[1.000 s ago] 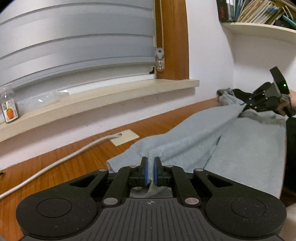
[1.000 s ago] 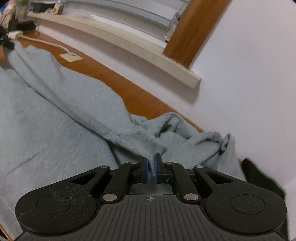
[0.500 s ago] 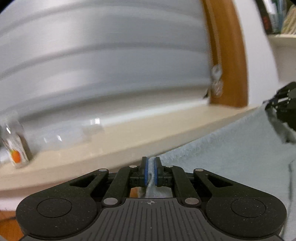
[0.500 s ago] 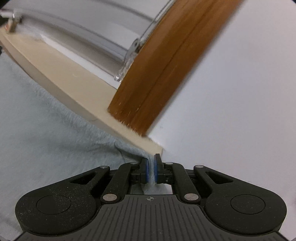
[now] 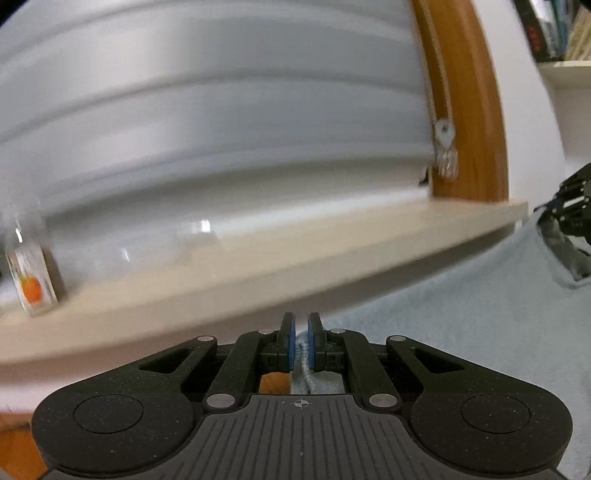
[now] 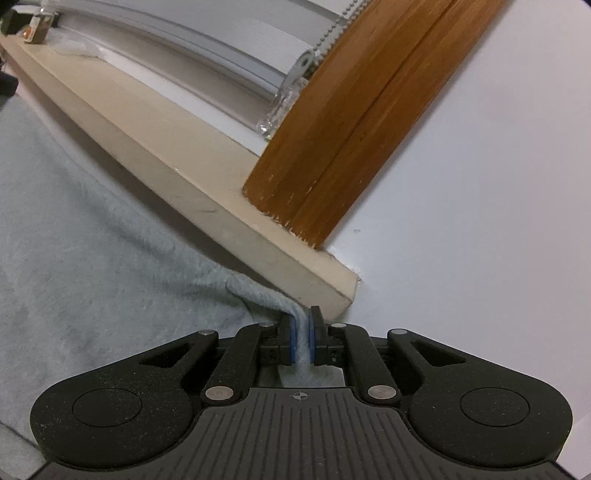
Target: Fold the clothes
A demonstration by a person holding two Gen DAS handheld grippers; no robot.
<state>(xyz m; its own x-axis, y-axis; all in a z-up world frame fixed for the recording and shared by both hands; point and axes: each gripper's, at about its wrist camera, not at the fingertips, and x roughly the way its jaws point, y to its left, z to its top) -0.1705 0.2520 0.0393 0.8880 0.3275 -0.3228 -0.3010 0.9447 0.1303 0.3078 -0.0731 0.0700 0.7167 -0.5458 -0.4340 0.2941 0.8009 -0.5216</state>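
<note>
A light grey-blue fleece garment [image 5: 461, 314] is stretched between both grippers close under the window sill. My left gripper [image 5: 301, 325] is shut on a corner of it, and the cloth runs off to the right from its blue pads. At the right edge of the left wrist view the other gripper shows as a dark shape [image 5: 570, 206] at the cloth's far end. In the right wrist view my right gripper [image 6: 303, 319] is shut on a bunched fold of the garment [image 6: 92, 258], which spreads away to the left below the sill.
A beige window sill [image 5: 295, 266] [image 6: 184, 177] juts out just ahead of both grippers. A small bottle with an orange label [image 5: 31, 280] stands on it at the left. White blinds [image 5: 221, 129], a wooden window frame [image 6: 351, 129] and a white wall [image 6: 480, 203] lie behind. Books [image 5: 554, 29] fill a shelf top right.
Both grippers have carried the garment's held edge away from the wooden table toward the window sill, which now fills both views. The spread cloth and the cable have dropped out of sight.
</note>
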